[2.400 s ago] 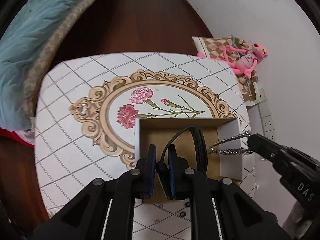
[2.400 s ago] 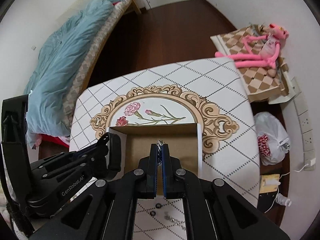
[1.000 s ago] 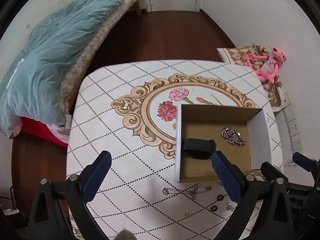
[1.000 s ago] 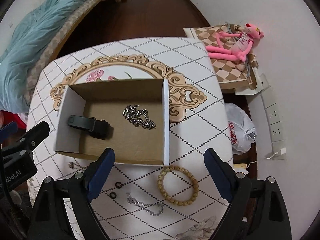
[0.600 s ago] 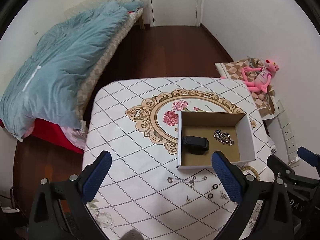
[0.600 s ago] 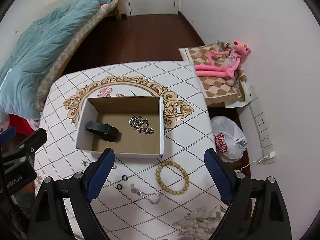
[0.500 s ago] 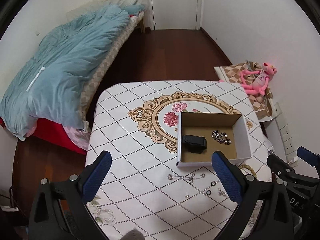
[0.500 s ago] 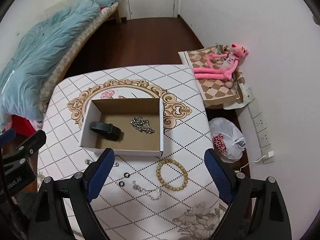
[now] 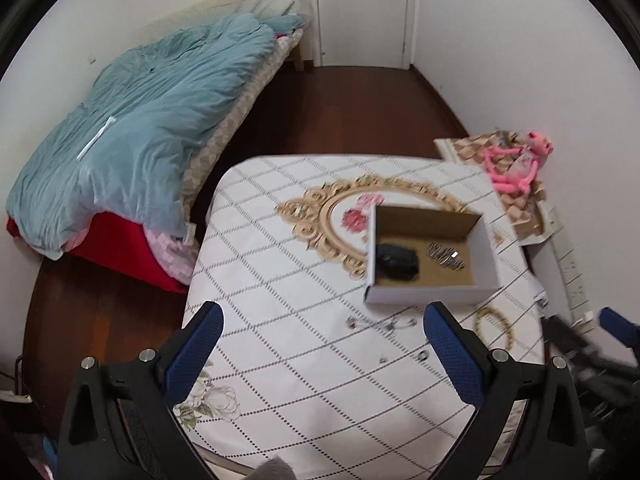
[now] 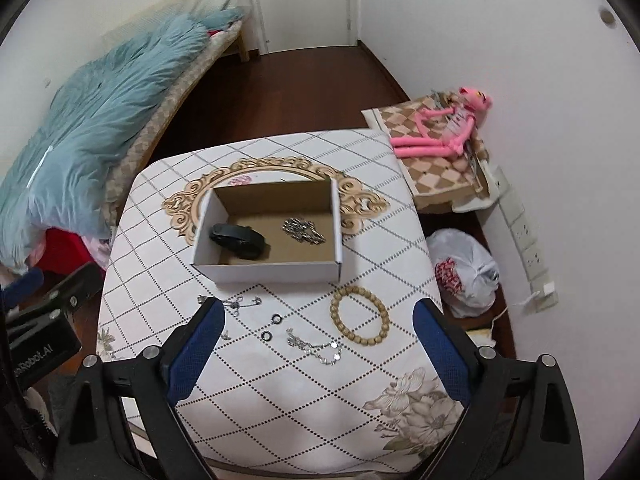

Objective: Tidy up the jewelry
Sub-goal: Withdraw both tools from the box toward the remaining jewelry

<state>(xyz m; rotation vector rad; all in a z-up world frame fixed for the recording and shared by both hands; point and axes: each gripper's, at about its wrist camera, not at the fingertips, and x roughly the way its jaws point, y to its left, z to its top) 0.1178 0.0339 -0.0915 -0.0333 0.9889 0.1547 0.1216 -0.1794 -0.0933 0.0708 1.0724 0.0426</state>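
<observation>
A white cardboard box [image 10: 276, 272] stands on the patterned table [image 10: 248, 400]; it also shows in the left wrist view [image 9: 424, 295]. Inside lie a black band [image 10: 239, 240] and a silver chain [image 10: 303, 231]. In front of the box lie a wooden bead bracelet [image 10: 359, 321], a thin silver chain [image 10: 318, 346], two small black rings [image 10: 271, 327] and small earrings [image 10: 236, 303]. My left gripper [image 9: 322, 354] and right gripper [image 10: 316, 354] are both wide open and empty, held high above the table's near edge.
A bed with a blue duvet [image 9: 136, 136] stands to the left. A pink plush toy [image 10: 444, 128] lies on a checkered cushion at the right wall, with a white plastic bag [image 10: 466, 278] on the floor. A door [image 9: 362, 12] is at the far end.
Both grippers let go of the black band and the silver chain in the box, opened wide, and pulled back and up away from the table.
</observation>
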